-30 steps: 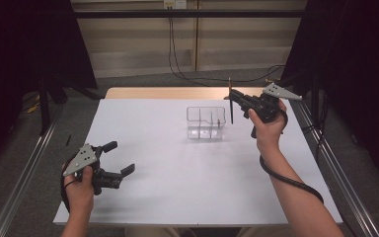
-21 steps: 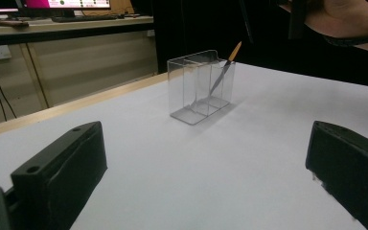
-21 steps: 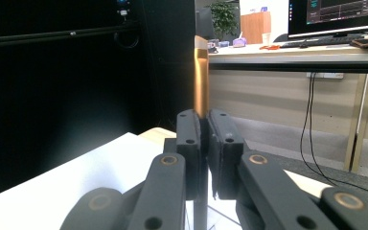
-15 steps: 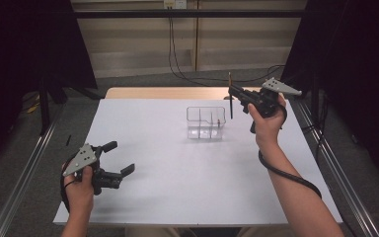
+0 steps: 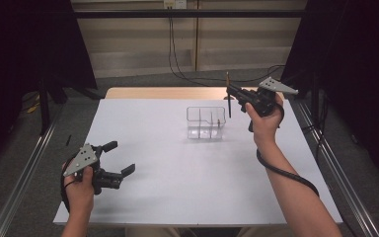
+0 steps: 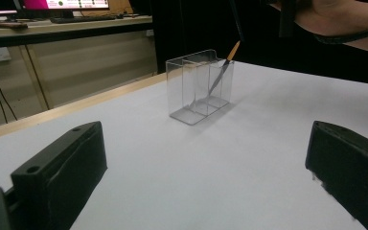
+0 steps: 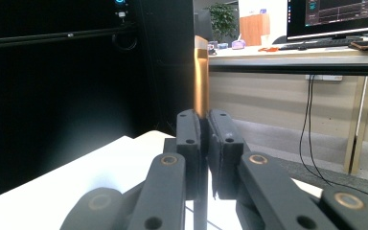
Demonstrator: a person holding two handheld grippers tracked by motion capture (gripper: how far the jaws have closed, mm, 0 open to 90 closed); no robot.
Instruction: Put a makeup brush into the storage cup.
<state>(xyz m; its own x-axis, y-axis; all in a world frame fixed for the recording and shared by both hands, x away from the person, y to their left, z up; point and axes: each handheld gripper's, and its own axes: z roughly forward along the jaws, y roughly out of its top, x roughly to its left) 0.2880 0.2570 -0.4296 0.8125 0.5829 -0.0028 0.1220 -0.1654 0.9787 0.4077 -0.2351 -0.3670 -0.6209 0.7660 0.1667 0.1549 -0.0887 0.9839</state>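
A white desk (image 5: 187,197) with a wooden far edge stands in a dim room hung with dark curtains, pale wall panels and loose cables behind it, metal rails along both sides. Near the desk's far middle sits a clear plastic organiser (image 5: 206,123) with several compartments. One thin brush (image 6: 223,69) already stands in it, leaning in a compartment on the side toward the right hand, its tan end poking above the rim. The right gripper (image 5: 233,92) is raised just beside the organiser's right side, and its jaws are pressed together on a second brush (image 5: 228,98), held upright with its orange-brown handle end (image 7: 201,76) above the jaws and its dark lower part hanging down beside the organiser, clear of the desk. The left gripper (image 5: 120,159) waits low over the near left corner, well apart from the organiser, its jaws spread wide with nothing between them. So the work looks partly done: one brush is stowed, another is carried but not yet lowered into a compartment. What seems left is to bring it over the opening, lower it and let go. The rest of the desk is bare.
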